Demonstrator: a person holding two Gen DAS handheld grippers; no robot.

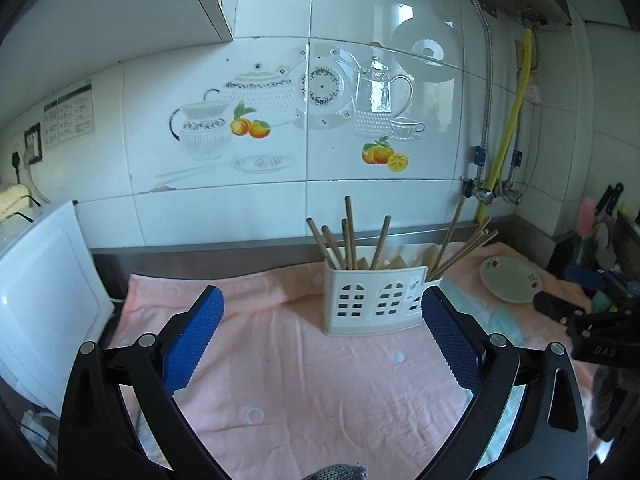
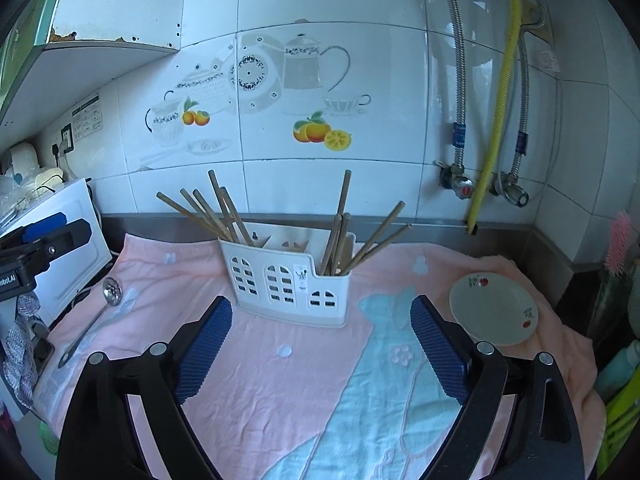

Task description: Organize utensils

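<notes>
A white plastic utensil holder [image 1: 374, 300] [image 2: 288, 280] stands on a pink towel [image 1: 288, 368] [image 2: 272, 384] near the back wall. Several wooden chopsticks [image 1: 350, 240] [image 2: 224, 216] lean in its left and right compartments. A metal slotted spoon [image 2: 105, 300] lies on the towel at the left in the right wrist view. My left gripper [image 1: 322, 304] is open and empty, in front of the holder. My right gripper [image 2: 322, 312] is open and empty, just in front of the holder. The other gripper also shows in each view's edge [image 1: 592, 336] [image 2: 36, 248].
A small flowered plate [image 1: 510, 282] [image 2: 494, 308] sits on the towel at the right. A white appliance [image 1: 44, 292] [image 2: 68, 240] stands at the left. Pipes and valves [image 2: 464, 184] run down the tiled wall. Bottles and brushes [image 2: 620, 344] crowd the right edge.
</notes>
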